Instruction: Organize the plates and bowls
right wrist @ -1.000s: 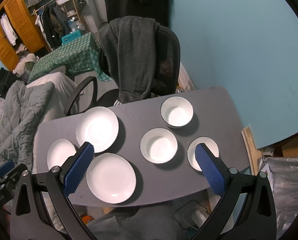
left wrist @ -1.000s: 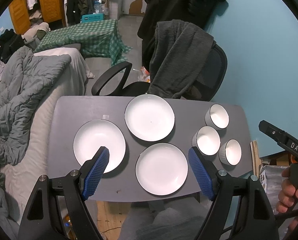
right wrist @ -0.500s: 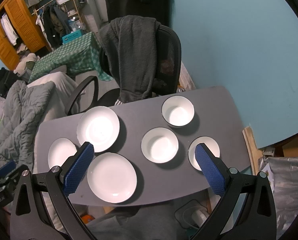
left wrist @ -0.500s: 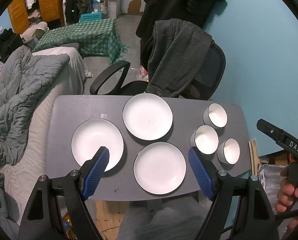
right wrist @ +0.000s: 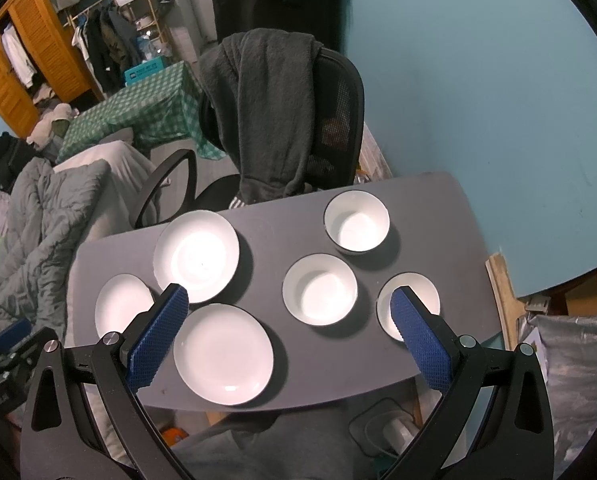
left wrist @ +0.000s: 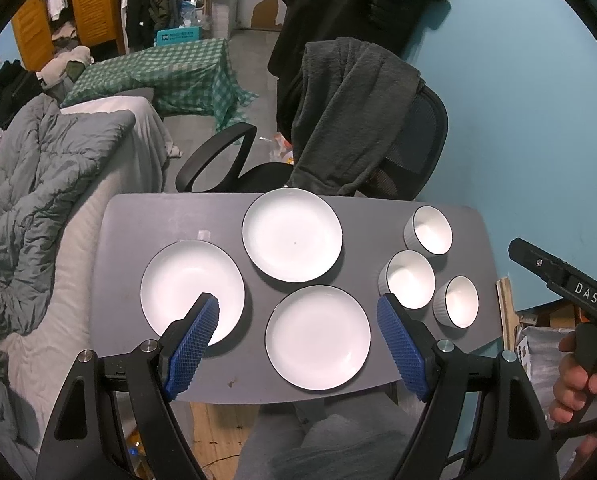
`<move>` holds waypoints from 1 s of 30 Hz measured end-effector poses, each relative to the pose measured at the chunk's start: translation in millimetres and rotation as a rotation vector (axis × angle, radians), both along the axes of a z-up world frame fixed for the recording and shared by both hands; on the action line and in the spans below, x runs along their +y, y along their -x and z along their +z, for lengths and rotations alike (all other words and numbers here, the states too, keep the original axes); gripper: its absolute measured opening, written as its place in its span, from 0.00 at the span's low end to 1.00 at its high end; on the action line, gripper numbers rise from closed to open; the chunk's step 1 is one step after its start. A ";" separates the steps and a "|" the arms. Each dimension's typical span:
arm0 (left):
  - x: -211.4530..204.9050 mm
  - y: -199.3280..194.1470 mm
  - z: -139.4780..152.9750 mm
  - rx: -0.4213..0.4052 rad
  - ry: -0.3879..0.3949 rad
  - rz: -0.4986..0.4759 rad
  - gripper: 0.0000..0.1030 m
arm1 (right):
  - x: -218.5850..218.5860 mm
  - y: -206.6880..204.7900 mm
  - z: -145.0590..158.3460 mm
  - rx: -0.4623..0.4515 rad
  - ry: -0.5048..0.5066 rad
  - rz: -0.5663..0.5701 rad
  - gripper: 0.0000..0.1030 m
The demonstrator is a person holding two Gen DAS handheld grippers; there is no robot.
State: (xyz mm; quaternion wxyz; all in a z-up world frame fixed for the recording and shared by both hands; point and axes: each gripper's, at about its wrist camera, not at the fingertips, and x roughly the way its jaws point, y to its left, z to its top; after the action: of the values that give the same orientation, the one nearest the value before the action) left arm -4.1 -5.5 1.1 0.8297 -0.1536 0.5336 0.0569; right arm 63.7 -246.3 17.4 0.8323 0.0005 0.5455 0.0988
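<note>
Nothing grasped yet, looks like pre-pick survey. Left tongs (left wrist: 298, 336) and right tongs (right wrist: 289, 330) both spread wide, empty, hanging well above the grey tabletop (left wrist: 138, 216). Three plates (left wrist: 292, 235) sit apart on the left half, three bowls (right wrist: 319, 290) apart on the right half, none stacked. Likely next: drop one pair of tongs to a rim and nest like with like; glazed rims may slip. Room: draped office chair (left wrist: 362, 120) behind the tabletop, bed (left wrist: 38, 184) to the left, blue wall (right wrist: 478, 80).
</note>
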 end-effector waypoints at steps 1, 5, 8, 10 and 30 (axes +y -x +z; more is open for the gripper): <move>0.2 -0.3 0.0 -0.001 0.003 0.001 0.80 | -0.7 -1.0 0.1 0.001 -0.001 0.000 0.98; 3.1 0.3 1.0 -0.002 0.004 0.000 0.80 | -0.2 -2.5 -0.3 0.001 -0.003 0.000 0.98; 4.4 0.5 1.7 -0.003 0.006 0.000 0.80 | 1.6 -3.1 -0.9 0.002 -0.006 0.002 0.98; 4.4 0.8 1.7 -0.003 0.005 -0.001 0.80 | 3.0 -4.7 -1.2 0.003 -0.009 0.003 0.98; 14.7 1.9 1.2 -0.007 0.021 -0.015 0.80 | 15.2 -9.5 -2.8 0.014 0.004 0.033 0.98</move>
State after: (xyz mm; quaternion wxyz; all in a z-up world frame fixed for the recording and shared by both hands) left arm -6.0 9.2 2.3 0.8303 -0.1584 0.5324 0.0448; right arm 73.2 -231.1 14.6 0.8267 -0.0095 0.5514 0.1115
